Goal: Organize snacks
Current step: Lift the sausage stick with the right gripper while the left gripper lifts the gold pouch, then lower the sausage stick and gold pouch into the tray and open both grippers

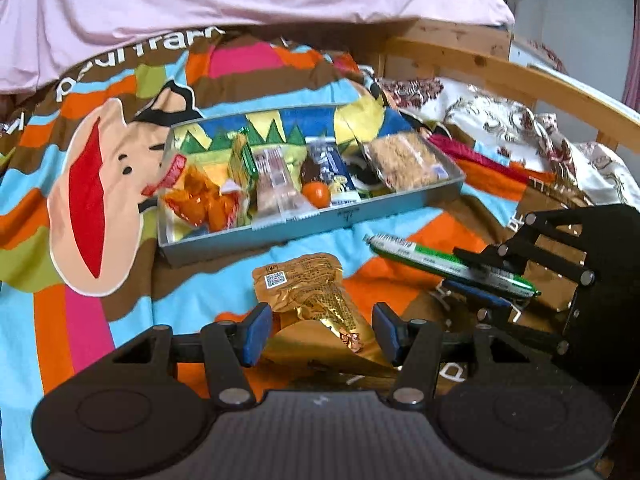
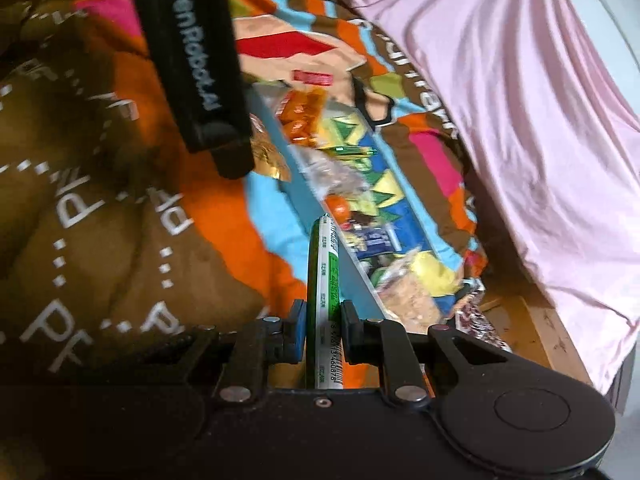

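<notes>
While the right tongs [image 2: 323, 330] clamp shut on a green sausage stick [image 1: 448, 262] held just above the bedspread [image 1: 36, 320], the left tongs [image 1: 322, 330] stand about half open, their blue pads on either side of a gold foil packet [image 1: 316, 300] lying on the bed. Beyond both, a grey tray [image 1: 304, 226] holds wrapped snacks and a small orange [image 1: 316, 193].
</notes>
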`<state>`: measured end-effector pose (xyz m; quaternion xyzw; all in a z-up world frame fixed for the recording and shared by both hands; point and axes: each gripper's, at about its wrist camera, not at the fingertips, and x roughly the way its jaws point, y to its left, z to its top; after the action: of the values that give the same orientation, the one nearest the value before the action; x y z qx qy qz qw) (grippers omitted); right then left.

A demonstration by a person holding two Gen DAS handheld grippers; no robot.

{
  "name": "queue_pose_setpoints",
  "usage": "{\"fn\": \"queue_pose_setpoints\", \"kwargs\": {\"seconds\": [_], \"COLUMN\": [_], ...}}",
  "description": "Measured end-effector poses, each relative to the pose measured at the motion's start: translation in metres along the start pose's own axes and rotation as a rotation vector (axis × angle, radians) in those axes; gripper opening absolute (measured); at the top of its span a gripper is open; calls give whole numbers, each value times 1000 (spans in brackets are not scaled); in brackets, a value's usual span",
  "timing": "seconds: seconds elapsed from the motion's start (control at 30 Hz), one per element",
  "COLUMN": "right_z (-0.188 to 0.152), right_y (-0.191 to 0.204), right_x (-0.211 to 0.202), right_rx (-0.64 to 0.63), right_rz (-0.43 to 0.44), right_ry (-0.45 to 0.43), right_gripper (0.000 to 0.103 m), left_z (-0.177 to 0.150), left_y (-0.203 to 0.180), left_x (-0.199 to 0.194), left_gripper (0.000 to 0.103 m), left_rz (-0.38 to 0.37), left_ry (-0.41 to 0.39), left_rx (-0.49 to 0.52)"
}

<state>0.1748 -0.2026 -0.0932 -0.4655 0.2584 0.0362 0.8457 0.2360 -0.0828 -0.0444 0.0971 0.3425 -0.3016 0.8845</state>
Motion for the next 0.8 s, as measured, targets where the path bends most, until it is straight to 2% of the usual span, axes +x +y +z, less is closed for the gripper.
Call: {"fn": "queue_pose_setpoints", "kwargs": {"seconds": [0.27, 0.47, 0.63, 0.8], "right_z": [11, 33, 49, 60], "right_y": [-30, -70, -92, -98], "right_x": [17, 63, 100, 135], "right_rx": [65, 252, 374, 432], "right_rz": [-100, -159, -150, -122], "right_ry": [-52, -72, -86, -74], "right_gripper": [18, 18, 18, 18], "left_z": [20, 57, 89, 105], "left_y": [3, 17, 38, 54], "left_x": [-7, 14, 46, 78], "left_gripper": [60, 60, 60, 60], "left_rz": [23, 54, 78, 94], "left_ry": [-151, -235, -284, -321], "left_rx": [-15, -26, -92, -87]}}
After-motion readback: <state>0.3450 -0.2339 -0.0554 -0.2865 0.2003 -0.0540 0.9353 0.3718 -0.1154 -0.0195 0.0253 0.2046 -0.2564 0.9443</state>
